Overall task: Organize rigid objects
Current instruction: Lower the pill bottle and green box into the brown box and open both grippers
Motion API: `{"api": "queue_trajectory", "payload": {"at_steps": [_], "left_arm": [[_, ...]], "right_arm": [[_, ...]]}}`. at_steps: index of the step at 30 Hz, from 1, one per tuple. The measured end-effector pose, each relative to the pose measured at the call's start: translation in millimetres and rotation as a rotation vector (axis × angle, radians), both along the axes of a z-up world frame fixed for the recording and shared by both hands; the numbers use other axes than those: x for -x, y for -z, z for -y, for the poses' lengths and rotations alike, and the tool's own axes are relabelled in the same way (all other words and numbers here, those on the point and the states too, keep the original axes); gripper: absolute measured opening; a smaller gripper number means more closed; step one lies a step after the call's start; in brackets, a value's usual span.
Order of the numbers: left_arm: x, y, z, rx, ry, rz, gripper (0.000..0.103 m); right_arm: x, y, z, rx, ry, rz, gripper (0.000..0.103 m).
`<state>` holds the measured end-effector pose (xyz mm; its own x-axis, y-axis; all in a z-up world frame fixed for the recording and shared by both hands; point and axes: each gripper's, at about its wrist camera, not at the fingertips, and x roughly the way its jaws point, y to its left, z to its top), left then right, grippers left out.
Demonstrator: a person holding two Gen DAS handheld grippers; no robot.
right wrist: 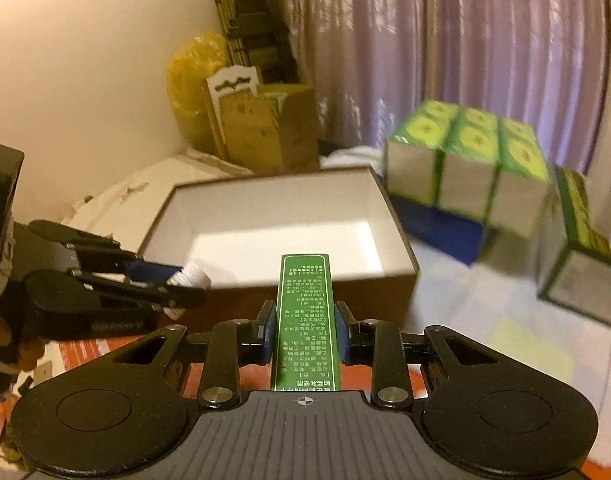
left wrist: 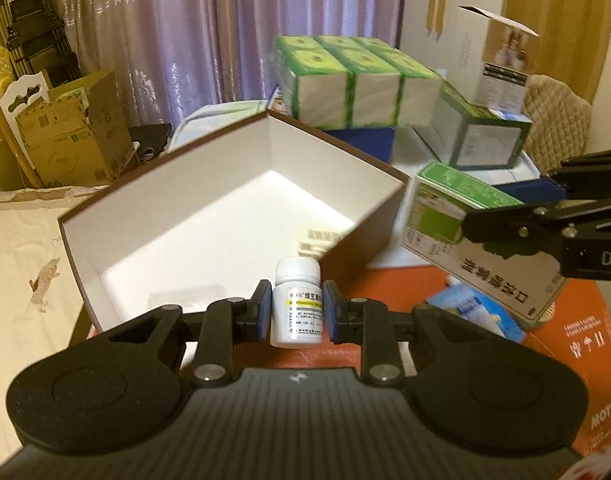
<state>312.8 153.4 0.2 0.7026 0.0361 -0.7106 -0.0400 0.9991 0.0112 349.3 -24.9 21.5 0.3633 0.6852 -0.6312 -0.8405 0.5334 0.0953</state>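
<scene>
Left wrist view: left claw (left wrist: 297, 308) clamps the white bottle (left wrist: 297, 304) upright. The open box (left wrist: 233, 208) lies just ahead. Right claw (right wrist: 304, 332) pinches the green carton (right wrist: 305, 320), long axis pointing boxward, seemingly equally near.

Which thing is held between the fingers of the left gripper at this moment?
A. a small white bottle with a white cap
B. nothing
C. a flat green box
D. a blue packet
A: in the left wrist view the left gripper is shut on the small white bottle, its blue pads pressing on both sides; the flat green box is in the right gripper.
</scene>
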Motion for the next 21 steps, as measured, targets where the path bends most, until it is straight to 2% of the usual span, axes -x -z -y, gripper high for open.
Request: {"api": "queue_trajectory", "payload": {"at_steps": [12, 21], "left_arm": [[-80.5, -5.1, -49.5, -0.009, -0.022, -0.011, 0.023], [-142.0, 20.5, -72.3, -0.023, -0.021, -0.083, 0.023]], "right_arm": [[-59.0, -0.8, -83.6, -0.019, 0.006, 0.028, 0.026], [-115.1, 24.1, -122.9, 0.005, 0.050, 0.000, 0.026]]}}
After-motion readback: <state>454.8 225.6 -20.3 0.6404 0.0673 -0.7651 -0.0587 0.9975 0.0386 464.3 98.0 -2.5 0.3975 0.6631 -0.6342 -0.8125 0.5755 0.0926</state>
